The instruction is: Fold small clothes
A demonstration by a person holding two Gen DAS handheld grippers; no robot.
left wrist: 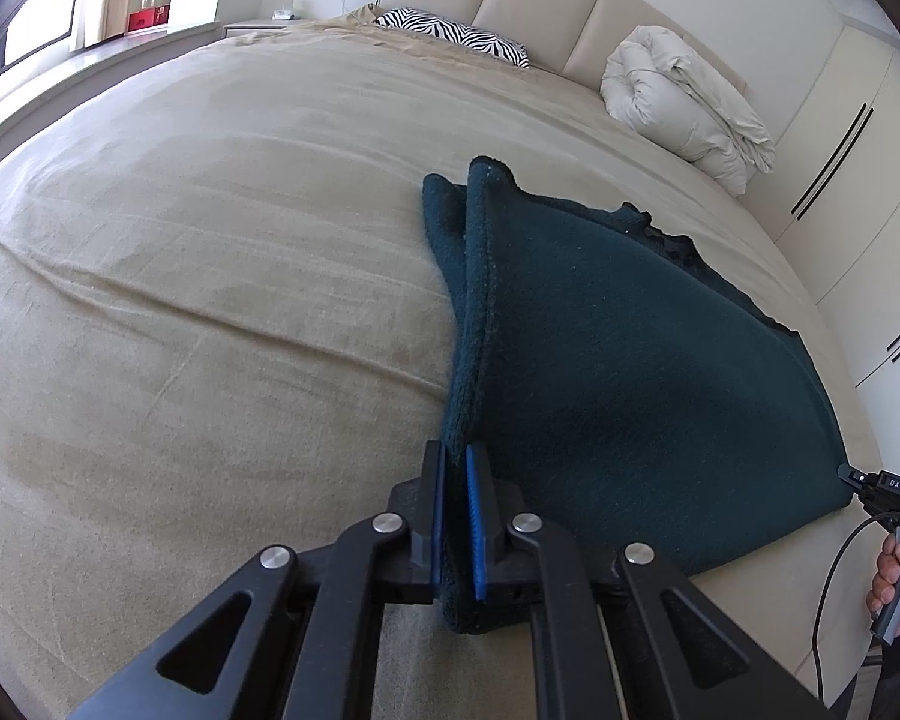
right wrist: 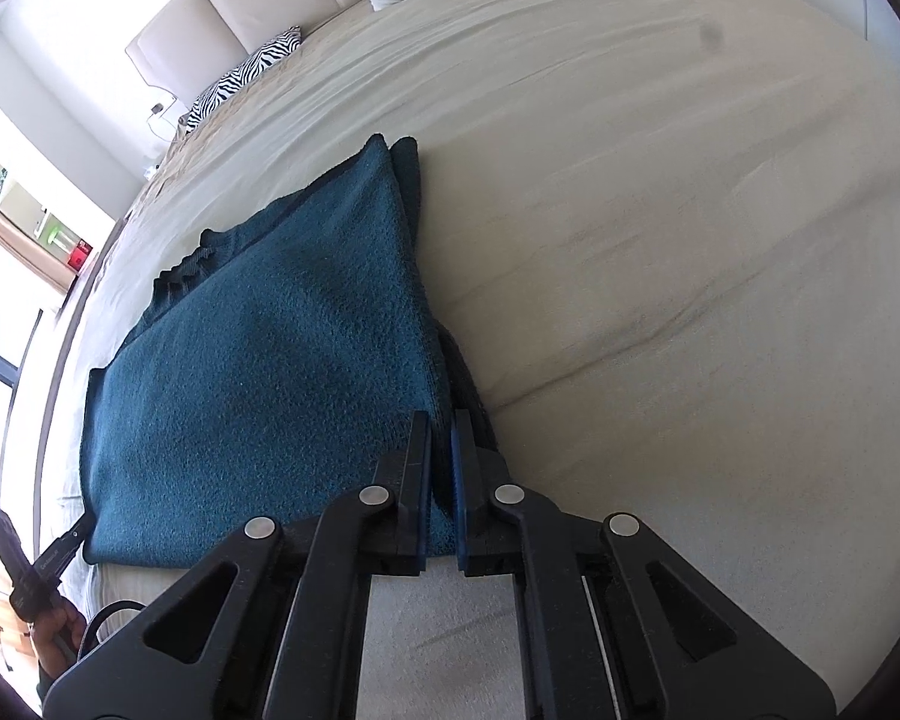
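From the left wrist, the left claw point(left wrist: 456, 480) is pinched tight on the near left corner of the teal garment point(left wrist: 618, 348), which lies on the bed point(left wrist: 210, 240), its long axis running away toward the headboard.

From the right wrist, the right claw point(right wrist: 441, 450) is clamped on the near right corner of that garment point(right wrist: 270, 372); the cloth spreads leftward toward the other claw.

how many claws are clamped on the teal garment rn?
2. Left claw shut on the teal garment at its near left corner; right claw shut on its near right corner.
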